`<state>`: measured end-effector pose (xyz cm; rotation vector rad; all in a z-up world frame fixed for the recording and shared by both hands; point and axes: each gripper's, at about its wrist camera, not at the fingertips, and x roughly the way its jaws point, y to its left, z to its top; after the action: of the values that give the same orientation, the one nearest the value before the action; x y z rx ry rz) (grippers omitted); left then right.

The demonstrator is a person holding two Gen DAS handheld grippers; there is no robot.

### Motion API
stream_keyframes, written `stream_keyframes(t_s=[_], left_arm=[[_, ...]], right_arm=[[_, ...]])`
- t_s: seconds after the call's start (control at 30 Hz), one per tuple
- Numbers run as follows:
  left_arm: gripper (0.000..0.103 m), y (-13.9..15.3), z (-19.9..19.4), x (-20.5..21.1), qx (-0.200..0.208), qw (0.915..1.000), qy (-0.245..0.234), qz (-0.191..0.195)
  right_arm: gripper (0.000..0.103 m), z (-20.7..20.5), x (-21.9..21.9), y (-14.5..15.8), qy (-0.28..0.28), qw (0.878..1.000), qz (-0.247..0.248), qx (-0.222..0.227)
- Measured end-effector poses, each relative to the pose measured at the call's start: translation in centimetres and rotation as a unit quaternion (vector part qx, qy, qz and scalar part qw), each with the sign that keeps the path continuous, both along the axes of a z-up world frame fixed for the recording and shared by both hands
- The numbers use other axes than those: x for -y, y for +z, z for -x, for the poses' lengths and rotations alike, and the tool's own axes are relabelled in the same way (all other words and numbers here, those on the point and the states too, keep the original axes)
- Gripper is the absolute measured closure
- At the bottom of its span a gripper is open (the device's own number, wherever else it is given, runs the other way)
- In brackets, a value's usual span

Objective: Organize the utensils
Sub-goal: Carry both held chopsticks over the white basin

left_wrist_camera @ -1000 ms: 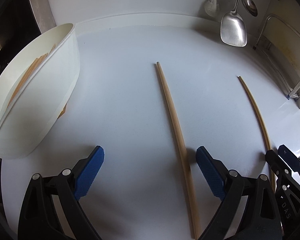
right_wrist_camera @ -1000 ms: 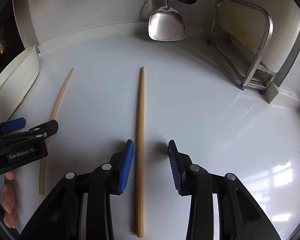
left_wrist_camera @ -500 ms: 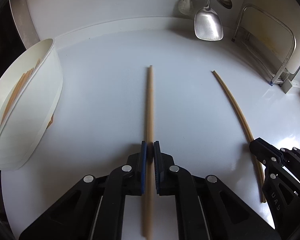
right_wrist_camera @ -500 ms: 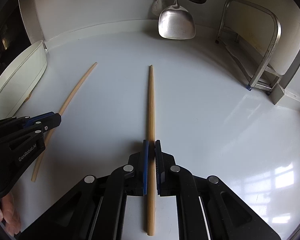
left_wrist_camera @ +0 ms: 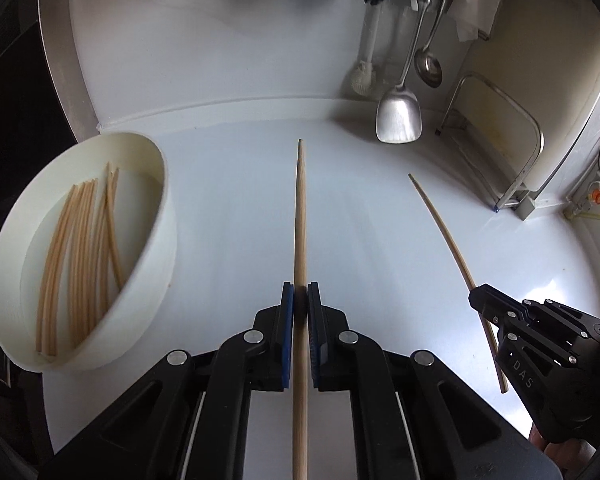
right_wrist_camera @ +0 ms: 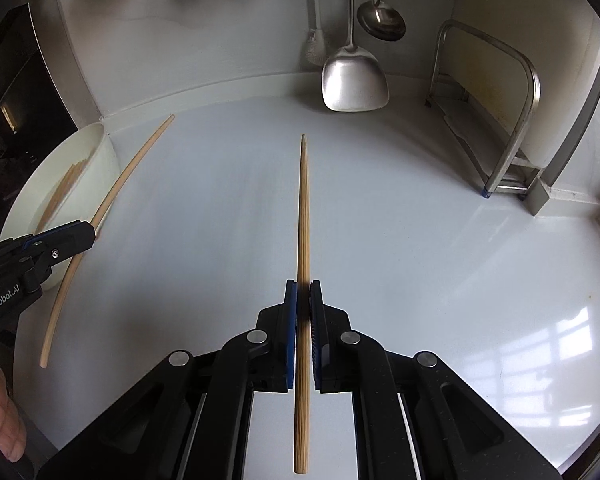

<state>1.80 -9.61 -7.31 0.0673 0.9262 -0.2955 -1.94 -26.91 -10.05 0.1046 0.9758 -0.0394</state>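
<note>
Both chopsticks now ride higher off the white counter point(left_wrist_camera: 228, 208) than half a second ago. Left of them, the tub point(left_wrist_camera: 148, 264) holds more sticks. Left hand-held gripper point(left_wrist_camera: 300, 304) clenches one chopstick point(left_wrist_camera: 300, 216); right hand-held gripper point(right_wrist_camera: 303, 304) clenches the other chopstick point(right_wrist_camera: 303, 216)

Two held chopsticks point(left_wrist_camera: 300, 216), one tub point(left_wrist_camera: 156, 264), two grippers point(left_wrist_camera: 300, 300).
</note>
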Motion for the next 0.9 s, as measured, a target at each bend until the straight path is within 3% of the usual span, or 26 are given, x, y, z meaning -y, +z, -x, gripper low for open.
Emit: stream_keyframes(t_s=[0.23,0.43,0.67,0.9], left_arm=[[0.095,4.0,-1.6,-7.5,0.017,0.9995,0.026,-0.004],[0.095,3.9,-4.1,-15.8,0.0,0.997,0.074,-0.025],[0.095,1.8,-7.9,-22.2,-0.028,0.993,0.111,-0.03],[0.095,-0.7,-10.0,-24.7,-0.061,0.9915,0.112,-0.025]], right_arm=[[0.097,-2.9,-6.5,4.7,0.033,0.998,-0.023,0.038],[0.097,-6.4,-14.8,6.3,0.089,0.994,-0.042,0.057],[0.097,-11.2,-23.8,4.0,0.143,0.987,-0.067,0.019],[0.097,-14.6,-27.7,0.7,0.15,0.985,-0.068,-0.04]])
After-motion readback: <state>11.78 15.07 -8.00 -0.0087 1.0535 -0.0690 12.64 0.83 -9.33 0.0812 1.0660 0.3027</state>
